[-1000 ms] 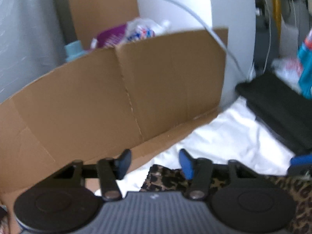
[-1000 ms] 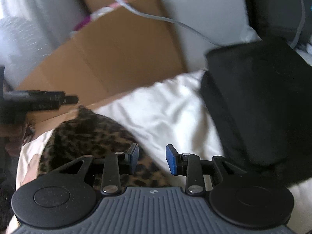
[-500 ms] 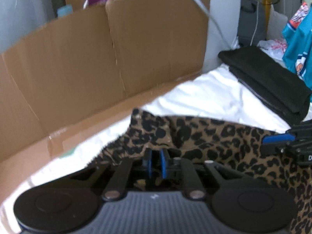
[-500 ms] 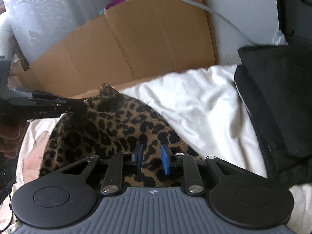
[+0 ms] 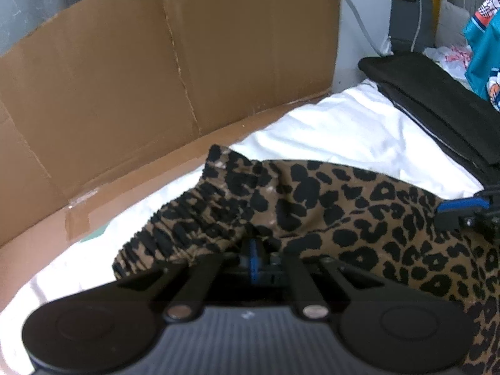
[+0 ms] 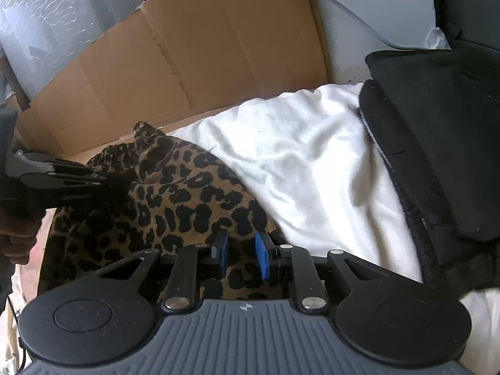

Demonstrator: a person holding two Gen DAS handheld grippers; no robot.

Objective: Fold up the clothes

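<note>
I have the left hand-held gripper (image 5: pixel 253 257) pinched tight on the gathered waistband edge of the leopard-print garment (image 5: pixel 328 206), ready to lift it for a fold. My right hand-held gripper (image 6: pixel 240 254) is closing, fabric between its pads. The garment lies rumpled on the white sheet (image 6: pixel 306 156), near the cardboard (image 5: pixel 156 78), left of the black clothes (image 6: pixel 437 125).

- A brown cardboard sheet (image 5: pixel 175 72) stands creased along the far left.
- A white bedsheet (image 6: pixel 312 162) covers the surface, rumpled.
- A grey cable (image 5: pixel 359 15) hangs down the far wall, right of the cardboard.
- A teal printed cloth (image 5: pixel 484 40) shows at the far right edge.
- Bubble wrap (image 6: pixel 47 22) stands far left, behind the cardboard.
</note>
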